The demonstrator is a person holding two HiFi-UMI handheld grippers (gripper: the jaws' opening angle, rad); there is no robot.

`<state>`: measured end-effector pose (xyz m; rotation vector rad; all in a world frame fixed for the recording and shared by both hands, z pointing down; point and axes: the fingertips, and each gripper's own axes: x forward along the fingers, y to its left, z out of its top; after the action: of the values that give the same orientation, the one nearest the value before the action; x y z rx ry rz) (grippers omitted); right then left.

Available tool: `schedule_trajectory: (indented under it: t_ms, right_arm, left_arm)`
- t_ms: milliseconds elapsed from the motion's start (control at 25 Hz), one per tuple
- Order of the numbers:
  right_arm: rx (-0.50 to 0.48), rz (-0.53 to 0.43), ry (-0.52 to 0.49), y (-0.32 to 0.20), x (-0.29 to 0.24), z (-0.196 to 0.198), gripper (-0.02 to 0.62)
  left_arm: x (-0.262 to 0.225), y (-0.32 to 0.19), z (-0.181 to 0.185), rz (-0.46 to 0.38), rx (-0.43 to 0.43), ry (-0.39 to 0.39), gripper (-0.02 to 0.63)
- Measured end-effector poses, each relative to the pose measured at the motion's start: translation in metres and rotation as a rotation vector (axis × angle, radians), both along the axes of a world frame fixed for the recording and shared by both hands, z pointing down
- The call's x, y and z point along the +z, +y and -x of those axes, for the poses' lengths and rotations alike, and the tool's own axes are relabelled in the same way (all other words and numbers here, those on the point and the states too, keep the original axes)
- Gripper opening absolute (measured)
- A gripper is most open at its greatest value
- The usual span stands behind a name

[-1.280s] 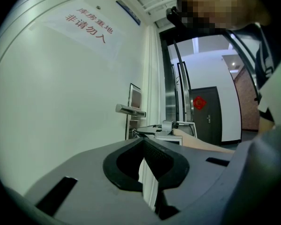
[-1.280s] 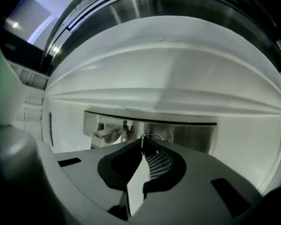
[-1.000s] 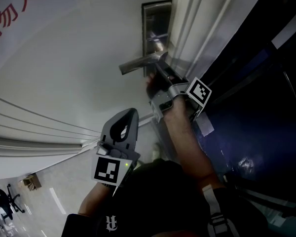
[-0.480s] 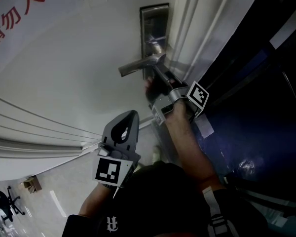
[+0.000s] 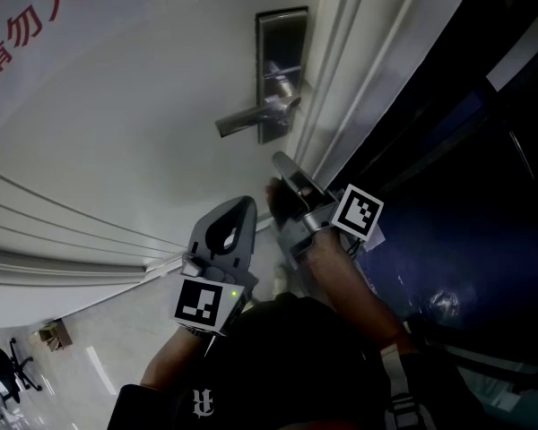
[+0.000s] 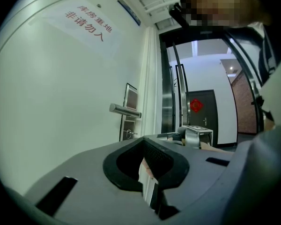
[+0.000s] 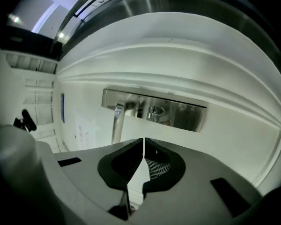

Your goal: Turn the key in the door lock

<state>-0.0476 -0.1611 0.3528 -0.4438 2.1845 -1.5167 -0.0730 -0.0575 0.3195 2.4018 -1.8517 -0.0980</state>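
On the steel lock plate (image 5: 273,34), a small key (image 7: 155,110) juts out.

I count one door (image 5: 117,133); on it I see one lock plate (image 5: 282,34), one handle (image 5: 247,119) and one key (image 7: 153,110); one sign (image 5: 27,12) with red writing; two grippers, the left gripper (image 5: 240,204) and the right gripper (image 5: 281,159); two marker cubes too, the left cube (image 5: 200,305) and the right cube (image 5: 359,213).
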Motion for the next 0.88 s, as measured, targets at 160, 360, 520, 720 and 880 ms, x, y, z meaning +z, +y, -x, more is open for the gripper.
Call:
schedule_trajectory:
  t_ms: [160, 360, 520, 720, 880]
  right_arm:
    - [-0.026, -0.269, 0.248, 0.023, -0.003, 0.003, 0.017]
    - [0.041, -0.704, 0.631, 0.037, -0.009, 0.001, 0.015]
    - [0.054, -0.802, 0.694, 0.043, -0.010, 0.000, 0.015]
    - [0.062, -0.881, 0.725, 0.050, -0.016, 0.002, 0.015]
    - [0.066, -0.902, 0.737, 0.052, -0.016, 0.003, 0.015]
  left_arm:
    - [-0.001, -0.002, -0.002, 0.000, 0.008, 0.000, 0.006]
    - [0.000, -0.003, -0.001, 0.000, 0.005, 0.005, 0.006]
    - [0.000, -0.004, 0.003, 0.002, -0.004, 0.009, 0.006]
    - [-0.003, -0.006, 0.005, -0.005, -0.004, 0.008, 0.006]
    - [-0.002, -0.007, 0.005, -0.009, -0.005, 0.012, 0.006]
